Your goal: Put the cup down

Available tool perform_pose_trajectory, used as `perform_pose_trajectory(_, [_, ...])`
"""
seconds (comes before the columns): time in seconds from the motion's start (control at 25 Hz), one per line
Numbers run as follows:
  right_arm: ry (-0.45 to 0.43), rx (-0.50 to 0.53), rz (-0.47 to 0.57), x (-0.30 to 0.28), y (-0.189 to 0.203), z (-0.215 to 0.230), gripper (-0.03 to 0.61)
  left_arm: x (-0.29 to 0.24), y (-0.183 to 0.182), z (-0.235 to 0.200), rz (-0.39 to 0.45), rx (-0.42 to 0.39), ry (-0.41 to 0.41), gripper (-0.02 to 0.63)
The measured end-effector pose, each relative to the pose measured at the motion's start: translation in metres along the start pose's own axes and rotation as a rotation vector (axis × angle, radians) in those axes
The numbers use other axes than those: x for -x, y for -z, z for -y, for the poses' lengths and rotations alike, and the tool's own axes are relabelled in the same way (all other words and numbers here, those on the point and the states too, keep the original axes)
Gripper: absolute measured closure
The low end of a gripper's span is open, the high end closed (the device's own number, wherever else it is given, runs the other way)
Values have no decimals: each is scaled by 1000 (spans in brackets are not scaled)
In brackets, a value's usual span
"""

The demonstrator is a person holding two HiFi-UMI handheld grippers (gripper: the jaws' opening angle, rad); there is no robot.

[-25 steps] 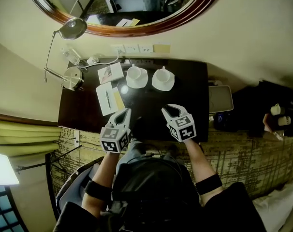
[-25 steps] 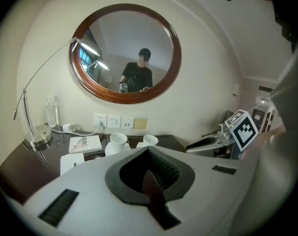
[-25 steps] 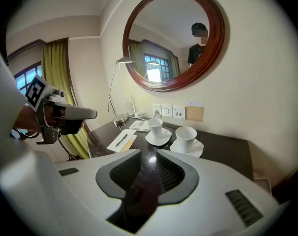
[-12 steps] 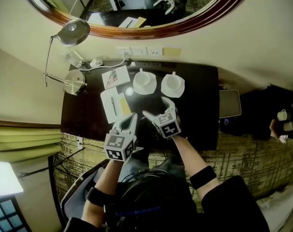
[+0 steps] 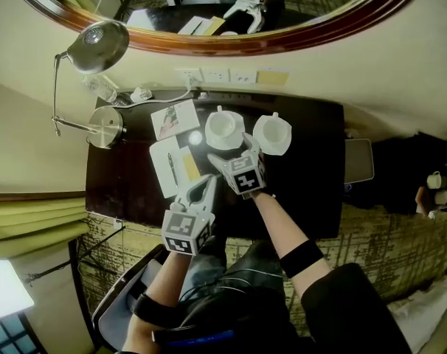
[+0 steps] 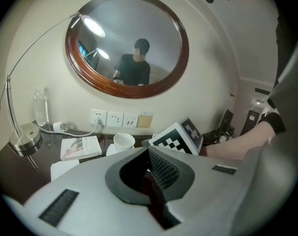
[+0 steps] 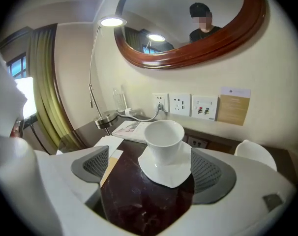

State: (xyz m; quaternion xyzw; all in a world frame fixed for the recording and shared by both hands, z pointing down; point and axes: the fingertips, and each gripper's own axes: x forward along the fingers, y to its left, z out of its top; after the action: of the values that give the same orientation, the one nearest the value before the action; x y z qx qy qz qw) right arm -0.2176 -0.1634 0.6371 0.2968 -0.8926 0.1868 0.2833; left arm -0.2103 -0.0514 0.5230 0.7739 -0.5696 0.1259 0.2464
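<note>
Two white cups on saucers stand side by side at the back of the dark desk (image 5: 305,190): the left cup (image 5: 223,127) (image 7: 163,137) on its saucer (image 7: 164,170), and the right cup (image 5: 272,133) (image 7: 252,154). My right gripper (image 5: 231,150) (image 7: 150,167) is just short of the left cup, which stands framed between the two pads (image 7: 96,163) untouched. Its jaws have just been opening and are wide open, gripping nothing. My left gripper (image 5: 209,184) (image 6: 150,181) hangs shut and empty near the desk's front edge, behind the right one.
A notepad with a pen (image 5: 169,166) and a booklet (image 5: 173,118) lie left of the cups. A desk lamp (image 5: 105,126), a water bottle (image 5: 100,88) and wall sockets (image 5: 216,75) line the back left. An oval mirror (image 5: 209,21) hangs above. A grey tray (image 5: 358,161) sits off the desk's right.
My right gripper has moved forward over the desk to the left cup, and its jaws have gone from nearly shut to wide open. The left gripper has crept forward, still shut.
</note>
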Motion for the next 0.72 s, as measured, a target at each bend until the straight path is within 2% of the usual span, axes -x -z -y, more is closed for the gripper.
perform_pose_trajectory(0.36, [77, -21, -20, -49, -6, 23, 23, -5, 17, -24, -14, 33, -21, 610])
perform_pose_trajectory(0.6, [105, -28, 2, -64, -16, 33, 23, -2, 24, -30, -23, 36, -13, 610])
perform_pose_trajectory(0.72, [109, -12, -1, -71, -18, 36, 25, 0, 25, -39, -27, 50, -38, 610])
